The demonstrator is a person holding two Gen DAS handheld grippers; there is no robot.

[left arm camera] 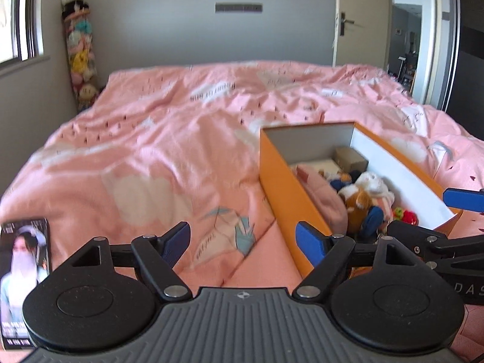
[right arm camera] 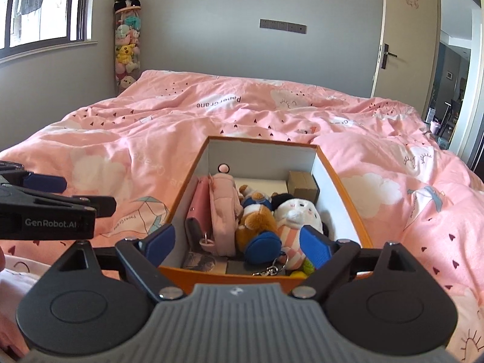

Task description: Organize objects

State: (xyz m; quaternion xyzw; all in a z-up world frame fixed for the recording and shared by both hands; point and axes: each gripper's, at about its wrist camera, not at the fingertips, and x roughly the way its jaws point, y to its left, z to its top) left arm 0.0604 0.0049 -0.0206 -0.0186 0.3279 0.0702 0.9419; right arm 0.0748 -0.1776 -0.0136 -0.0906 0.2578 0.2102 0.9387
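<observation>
Both tools have flat blue fingers on black linkages, and both pairs stand spread with nothing between them. The right gripper (right arm camera: 239, 243) hangs just over the near end of an orange cardboard box (right arm camera: 348, 193), its left finger (right arm camera: 160, 239) outside the box's left wall and its right finger (right arm camera: 314, 245) dipping inside, close against a white plush (right arm camera: 298, 211) with pink cheeks. The left gripper (left arm camera: 243, 240) sits to the left of the box (left arm camera: 284, 187), over bare quilt; its right finger (left arm camera: 310, 240) is just beside the box's orange outer wall.

The box is rectangular, open-topped, white inside, and lies on the bed toward its near edge, right of the middle. Packed into it are soft things: a brown plush bear (right arm camera: 254, 224) with blue feet, a pale pink fabric pouch (right arm camera: 224, 211) standing on edge, a slimmer pink case (right arm camera: 201, 202) along the left wall, a small brown carton (right arm camera: 302, 186) in the far right corner, a metal key ring (right arm camera: 272, 270) and a dark photo card (right arm camera: 201, 261) lying flat at the near end.

The quilt (right arm camera: 151, 127) is pink cotton, rumpled, printed with white clouds, small dark hearts and paper cranes. At the near left edge of the left view, a glossy photo card (left arm camera: 24, 272) of a masked woman stands upright. A tall clear tube of plush toys (right arm camera: 127, 45), a panda on top, fills the far left corner of the room by the window; a white door (right arm camera: 405, 36) stands open on the right.
</observation>
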